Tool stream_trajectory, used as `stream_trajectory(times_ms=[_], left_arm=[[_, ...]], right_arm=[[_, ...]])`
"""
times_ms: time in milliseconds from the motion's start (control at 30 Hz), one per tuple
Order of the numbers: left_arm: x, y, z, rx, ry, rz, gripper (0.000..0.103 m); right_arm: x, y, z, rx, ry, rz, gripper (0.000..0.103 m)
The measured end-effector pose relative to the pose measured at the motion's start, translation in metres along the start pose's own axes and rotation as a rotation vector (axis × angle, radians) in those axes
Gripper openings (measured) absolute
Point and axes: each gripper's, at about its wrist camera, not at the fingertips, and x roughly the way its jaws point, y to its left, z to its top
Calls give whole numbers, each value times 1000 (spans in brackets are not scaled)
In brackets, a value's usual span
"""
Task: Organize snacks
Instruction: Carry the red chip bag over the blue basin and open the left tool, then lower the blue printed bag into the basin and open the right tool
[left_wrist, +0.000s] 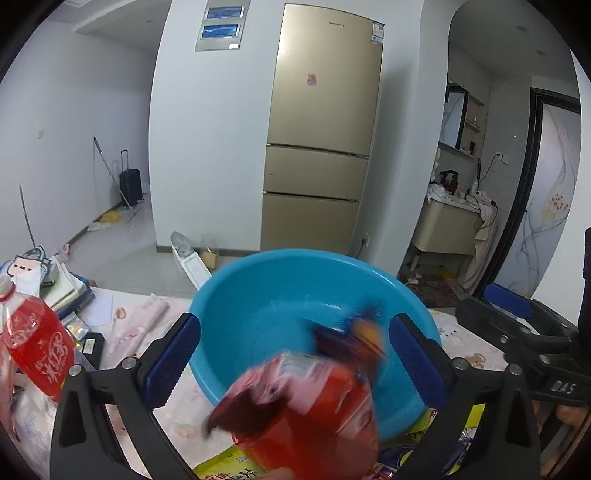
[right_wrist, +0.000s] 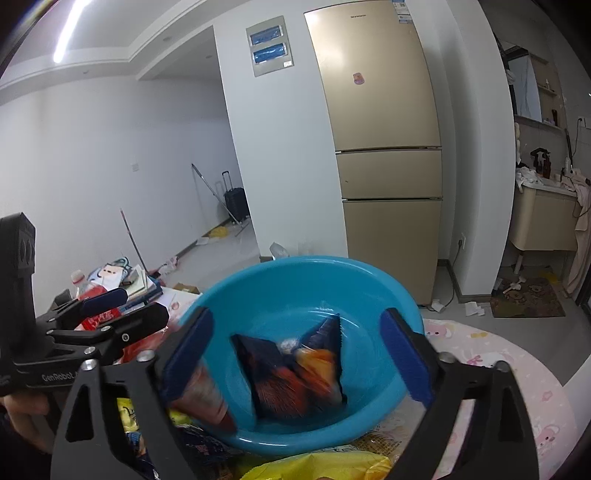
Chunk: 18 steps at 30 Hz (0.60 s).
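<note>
Left gripper (left_wrist: 295, 362): I am seeing its fingers spread wide, pinching nothing; a blurred red packet (left_wrist: 306, 417) is sitting loose between them at the basin's 6 o'clock rim, touching neither pad.
Right gripper (right_wrist: 297, 360): fingers are spread wide too, framing the basin, with nothing between the pads.
Blue basin (right_wrist: 258, 291): I am reading it as the collecting spot, standing on the bench (right_wrist: 498, 354) right ahead of both grippers.
Dark orange packet (right_wrist: 295, 373): it is lying inside the basin, on the bottom, toward 6 o'clock.
Yellow packets (right_wrist: 325, 463): they are waiting on the bench at 6 o'clock, outside the basin.
Red bottle (left_wrist: 35, 343): it is standing at 9 o'clock, well apart.
Hard to make out: the red packet is smeared by motion, so I cannot tell whether it is landing inside or catching on the rim; printing on both packets is unreadable; the near snacks are cut off by the frame.
</note>
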Motion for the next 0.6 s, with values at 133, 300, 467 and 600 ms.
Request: stream_trajectory(times_ms=[133,300,467,600], left_arm=[[-9,0,3,0,-28,-10,103],[-23,-2,7,0,-58,-14,103],[-40,-6,11,3,-96,-43,103],[-57,-10,14,3,-134,-69,103]], right_arm=[[-4,-1,2,13,-10,8,103],[-9,3,3,5,-26,9,103],[-20,9,6,-12,-54,21,103],[-34,16,9,-31,-92,26,103]])
